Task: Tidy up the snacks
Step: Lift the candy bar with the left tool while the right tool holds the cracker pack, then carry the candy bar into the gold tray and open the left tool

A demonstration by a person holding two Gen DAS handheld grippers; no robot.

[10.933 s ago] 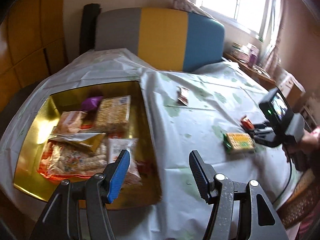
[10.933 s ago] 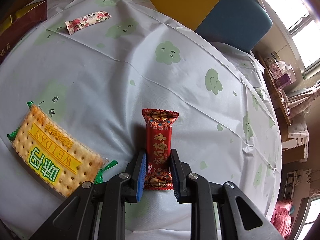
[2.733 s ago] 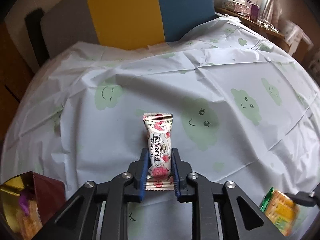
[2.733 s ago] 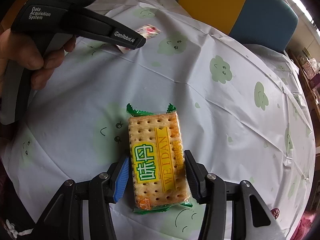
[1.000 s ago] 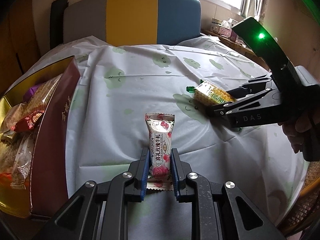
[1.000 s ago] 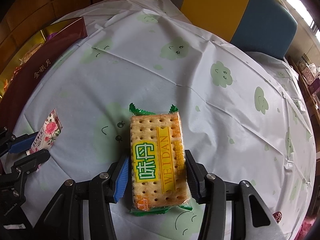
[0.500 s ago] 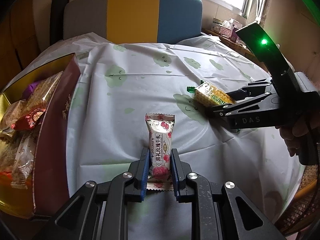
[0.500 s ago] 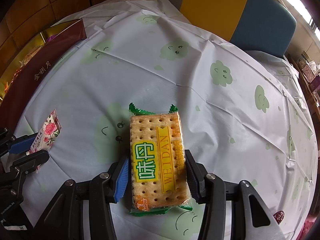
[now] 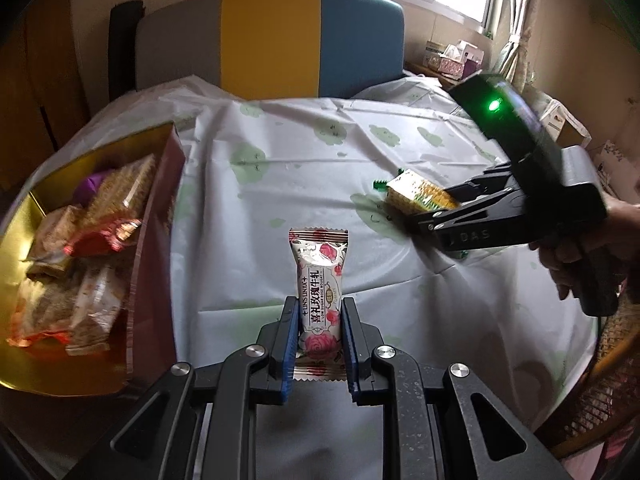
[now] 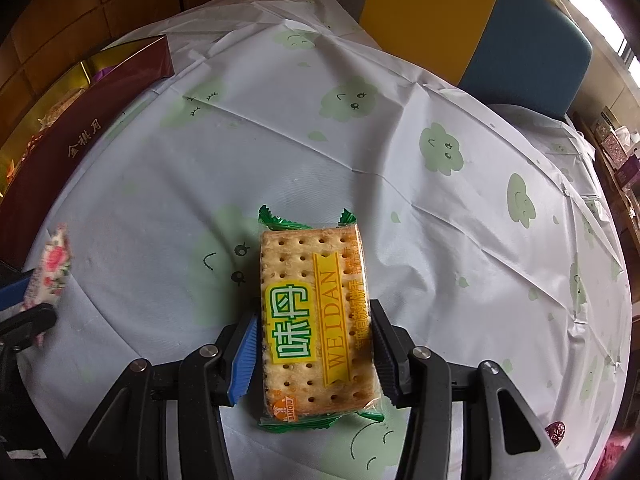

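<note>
Left gripper (image 9: 319,334) clamps nougat bar (image 9: 319,286) above tablecloth (image 9: 280,168), beside gold box (image 9: 154,240). Right gripper (image 10: 316,354) grips cracker pack (image 10: 316,312). Advice: carry over box wall, lower among snacks, then release.

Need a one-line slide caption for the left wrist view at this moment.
Left gripper holds a rose-print nougat bar near the gold snack box; right gripper holds a cracker pack.
</note>
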